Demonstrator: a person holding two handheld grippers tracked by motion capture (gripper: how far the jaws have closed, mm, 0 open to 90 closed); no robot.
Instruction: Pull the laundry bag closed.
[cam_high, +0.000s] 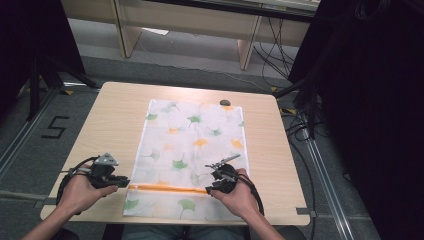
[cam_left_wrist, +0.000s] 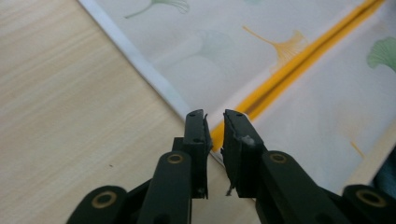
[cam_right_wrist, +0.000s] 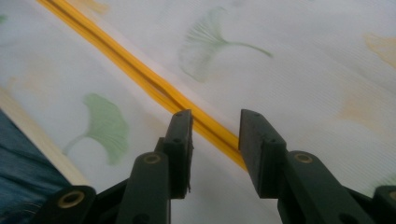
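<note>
Your left gripper (cam_left_wrist: 214, 119) nearly closed, right gripper (cam_right_wrist: 215, 116) apart, both empty over the flat pillowcase (cam_high: 190, 145) on the table (cam_high: 110, 115): soft, light, so pinch its orange zipper (cam_high: 167, 188).

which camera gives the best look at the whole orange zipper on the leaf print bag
The high view: the orange zipper shows end to end, running between both grippers. The left gripper view and right gripper view each show a close partial stretch.

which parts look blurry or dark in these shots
High view: soft overall, corners black, table evenly lit. Left gripper view: fingers sharp, cloth and orange stripe blur with distance. Right gripper view: fingers crisp, leaf prints hazy.
</note>
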